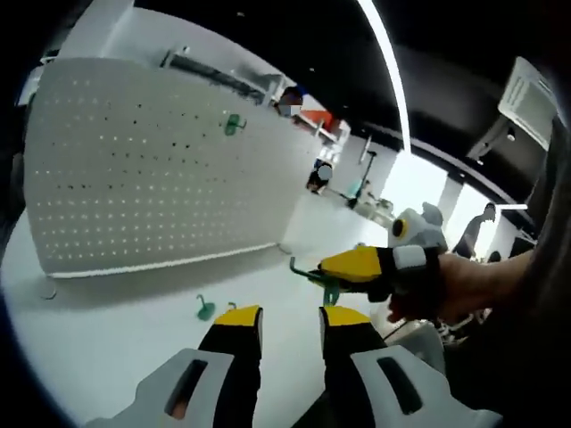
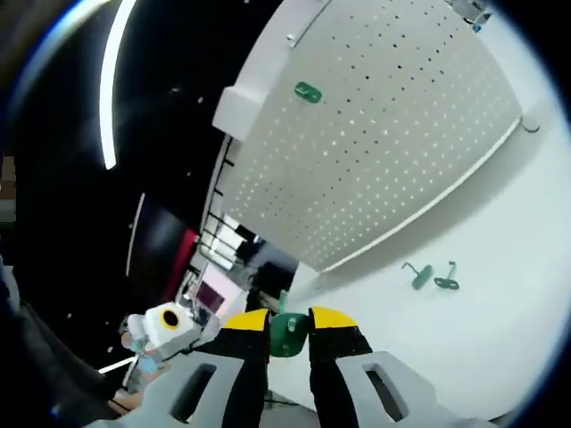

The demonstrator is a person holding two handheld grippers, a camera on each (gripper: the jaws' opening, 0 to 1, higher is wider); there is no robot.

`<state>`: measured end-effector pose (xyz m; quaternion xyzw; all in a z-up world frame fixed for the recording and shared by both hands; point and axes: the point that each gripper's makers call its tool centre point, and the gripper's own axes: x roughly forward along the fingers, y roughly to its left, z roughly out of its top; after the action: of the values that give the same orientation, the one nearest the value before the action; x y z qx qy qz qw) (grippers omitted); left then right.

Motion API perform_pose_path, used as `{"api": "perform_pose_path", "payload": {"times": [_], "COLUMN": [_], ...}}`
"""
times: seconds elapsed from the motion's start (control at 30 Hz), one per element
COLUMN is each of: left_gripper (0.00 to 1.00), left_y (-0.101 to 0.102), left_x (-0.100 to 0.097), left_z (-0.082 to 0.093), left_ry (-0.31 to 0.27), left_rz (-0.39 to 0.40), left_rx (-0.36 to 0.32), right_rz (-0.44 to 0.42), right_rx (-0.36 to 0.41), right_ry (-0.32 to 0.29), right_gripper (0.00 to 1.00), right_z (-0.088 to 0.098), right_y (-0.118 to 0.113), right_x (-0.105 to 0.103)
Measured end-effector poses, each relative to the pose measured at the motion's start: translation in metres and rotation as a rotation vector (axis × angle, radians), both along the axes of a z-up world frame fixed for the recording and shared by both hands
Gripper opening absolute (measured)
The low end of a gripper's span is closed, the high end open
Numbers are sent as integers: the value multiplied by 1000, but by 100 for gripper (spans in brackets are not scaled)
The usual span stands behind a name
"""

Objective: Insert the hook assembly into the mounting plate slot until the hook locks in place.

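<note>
A white pegboard plate (image 1: 152, 187) stands upright on the table, with one green hook (image 1: 234, 123) mounted near its top. My left gripper (image 1: 290, 319) is open with nothing between its yellow tips, low over the table. The right gripper (image 1: 326, 271) reaches in from the right, shut on a green hook (image 1: 328, 289). In the right gripper view that held hook (image 2: 287, 332) sits between my right gripper's (image 2: 288, 323) jaws, well short of the pegboard (image 2: 384, 143) and its mounted hook (image 2: 307, 92). Two loose green hooks (image 1: 207, 309) (image 2: 419, 275) lie on the table before the board.
The white table (image 1: 134, 357) spreads in front of the pegboard. A small metal wire piece (image 2: 528, 126) lies by the board's corner. A hand (image 1: 446, 287) holds the right gripper. People and desks stand in the room behind.
</note>
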<state>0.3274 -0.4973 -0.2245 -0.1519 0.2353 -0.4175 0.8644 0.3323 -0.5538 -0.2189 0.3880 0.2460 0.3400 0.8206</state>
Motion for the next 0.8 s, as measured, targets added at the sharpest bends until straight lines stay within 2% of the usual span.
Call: {"api": "perform_pose_path", "payload": {"times": [0.13,0.27,0.33,0.43,0.57,0.63,0.73,0.8], "left_gripper": [29,32,33,33,27,23,21,16], "left_y": [1,-1,-5,-14,-15,-16,-17,-20], "left_x": [3,3,0,-8,-10,-12,-14,-18], "left_z": [8,6,4,8,17,22,22,27], "left_ry": [60,86,105,188,215,233,247,253], "left_rz": [-12,-36,-51,-68,-65,-78,-93,-128], "left_rx": [-101,-115,-134,-264,-380,-435,-446,-473], "right_rz": [26,59,102,121,146,182,192,200], "right_rx": [19,25,6,23,55,95,92,103], "right_ry": [-5,-18,-38,-46,-52,-58,-74,-73], "right_gripper": [14,14,15,15,15,15,15,15], "right_z": [2,3,4,7,11,17,18,18], "right_y": [4,8,14,18,21,26,27,27], "right_x": [-4,-8,-13,-16,-19,-25,-27,-28]}}
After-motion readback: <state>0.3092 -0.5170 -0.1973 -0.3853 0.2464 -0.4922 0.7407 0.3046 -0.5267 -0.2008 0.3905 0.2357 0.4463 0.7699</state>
